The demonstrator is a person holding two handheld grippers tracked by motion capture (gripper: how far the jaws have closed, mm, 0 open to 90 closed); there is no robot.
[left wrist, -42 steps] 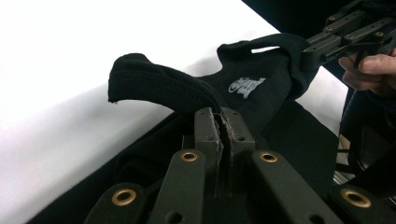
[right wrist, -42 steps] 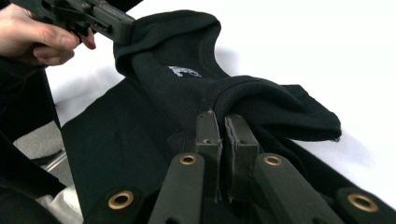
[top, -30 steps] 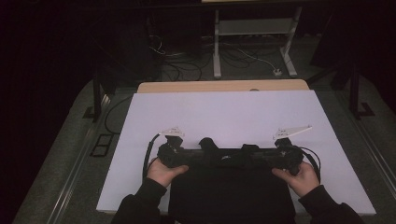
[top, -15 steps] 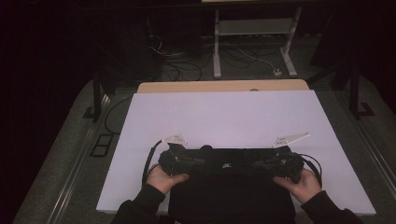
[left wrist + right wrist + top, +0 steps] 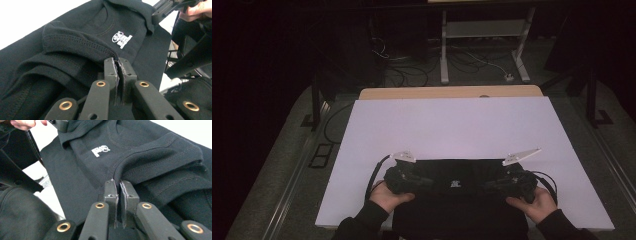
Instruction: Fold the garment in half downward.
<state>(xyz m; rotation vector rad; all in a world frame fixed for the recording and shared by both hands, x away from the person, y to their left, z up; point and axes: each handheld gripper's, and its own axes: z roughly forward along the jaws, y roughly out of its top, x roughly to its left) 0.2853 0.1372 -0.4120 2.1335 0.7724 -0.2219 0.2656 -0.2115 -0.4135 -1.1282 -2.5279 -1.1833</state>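
A black cotton T-shirt with a small white chest logo (image 5: 455,184) lay at the near edge of the white table sheet (image 5: 452,127), stretched between the left gripper (image 5: 118,65) and right gripper (image 5: 118,186), each clenched on a fold of its fabric.

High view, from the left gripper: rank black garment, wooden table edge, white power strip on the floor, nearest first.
From the left gripper:
1. Black garment, pinched in its jaws, near edge of the table.
2. Wooden table edge, far side.
3. White power strip, on the floor beyond, to the right.
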